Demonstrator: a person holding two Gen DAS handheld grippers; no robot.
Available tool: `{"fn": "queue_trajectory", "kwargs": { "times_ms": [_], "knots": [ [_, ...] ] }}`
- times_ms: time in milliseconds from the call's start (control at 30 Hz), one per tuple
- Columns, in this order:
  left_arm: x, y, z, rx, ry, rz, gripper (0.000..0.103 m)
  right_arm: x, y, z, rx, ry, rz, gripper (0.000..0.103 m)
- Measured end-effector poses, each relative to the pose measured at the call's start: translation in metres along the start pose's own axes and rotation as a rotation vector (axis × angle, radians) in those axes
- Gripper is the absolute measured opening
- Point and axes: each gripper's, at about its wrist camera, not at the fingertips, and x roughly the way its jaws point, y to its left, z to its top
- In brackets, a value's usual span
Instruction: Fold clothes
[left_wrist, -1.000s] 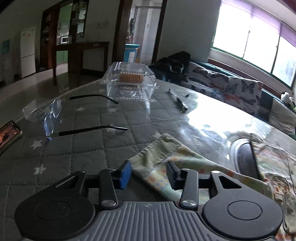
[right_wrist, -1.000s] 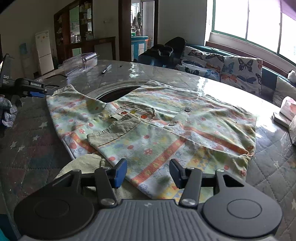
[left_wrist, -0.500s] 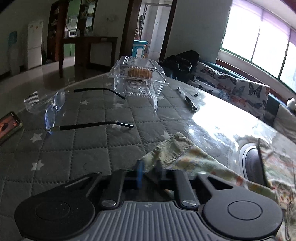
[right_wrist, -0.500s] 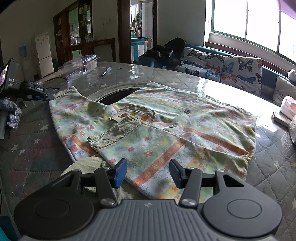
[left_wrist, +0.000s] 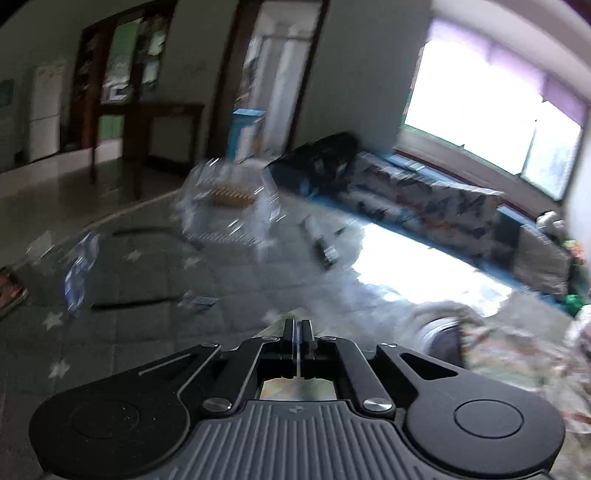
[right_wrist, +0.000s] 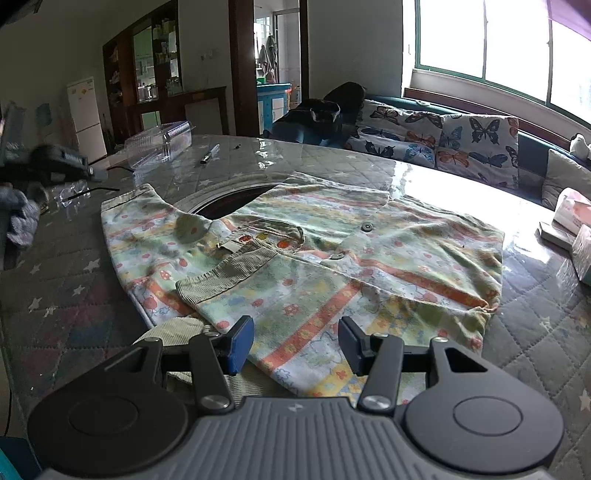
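A patterned children's shirt (right_wrist: 332, 258) lies flat on the quilted table (right_wrist: 74, 302), its left sleeve (right_wrist: 140, 221) stretched toward my left gripper. The left gripper (left_wrist: 297, 328) is shut, its fingers pressed together. Its view is motion-blurred; some patterned cloth (left_wrist: 295, 389) shows below the fingers, but none is visibly pinched. From the right wrist view the left gripper (right_wrist: 92, 171) hovers just left of the sleeve cuff (right_wrist: 129, 194), which stays flat. My right gripper (right_wrist: 295, 341) is open over the shirt's near hem, touching nothing.
A clear plastic box (right_wrist: 159, 142), safety glasses (right_wrist: 74, 192), a pen (right_wrist: 208, 153) and a phone (left_wrist: 9, 295) lie on the far left of the table. A tissue box (right_wrist: 572, 214) sits at the right edge. A butterfly-print sofa (right_wrist: 443, 136) runs behind.
The left gripper went from open beside the sleeve cuff to fully shut, and now rises fast, blurring its view. The right gripper stayed open and barely moved.
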Motion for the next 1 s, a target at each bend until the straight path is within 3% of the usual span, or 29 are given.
{"fn": "queue_trajectory", "kwargs": {
  "times_ms": [100, 200, 367, 400, 533, 667, 800, 867, 1000],
  "knots": [
    [0.013, 0.011, -0.009, -0.007, 0.031, 0.061, 0.005, 0.001, -0.001, 0.000, 0.004, 0.001, 0.002, 0.052],
    [0.023, 0.021, -0.018, -0.011, 0.051, 0.114, 0.016, 0.003, 0.001, 0.001, -0.004, 0.008, 0.007, 0.052],
    [0.025, 0.025, -0.017, -0.038, 0.043, 0.096, 0.040, 0.007, 0.003, 0.003, -0.010, 0.013, 0.010, 0.052],
    [0.026, 0.024, -0.017, -0.037, 0.040, 0.095, 0.041, 0.007, 0.003, 0.003, -0.009, 0.013, 0.011, 0.052],
    [0.031, 0.020, -0.017, -0.023, 0.035, 0.094, 0.038, 0.009, 0.005, 0.004, -0.011, 0.016, 0.011, 0.052],
    [0.037, 0.020, -0.016, -0.021, 0.041, 0.073, 0.010, 0.008, 0.004, 0.005, -0.010, 0.012, 0.009, 0.052],
    [0.027, 0.016, -0.010, -0.064, 0.029, 0.023, 0.007, 0.004, 0.001, 0.004, 0.003, -0.004, 0.004, 0.052],
    [0.014, 0.005, -0.005, -0.065, 0.007, -0.033, 0.007, 0.001, 0.000, 0.004, 0.009, -0.012, 0.001, 0.052],
    [-0.022, -0.035, 0.005, -0.046, -0.012, -0.225, 0.007, -0.004, -0.005, 0.004, 0.030, -0.029, -0.004, 0.052]
  ]
}}
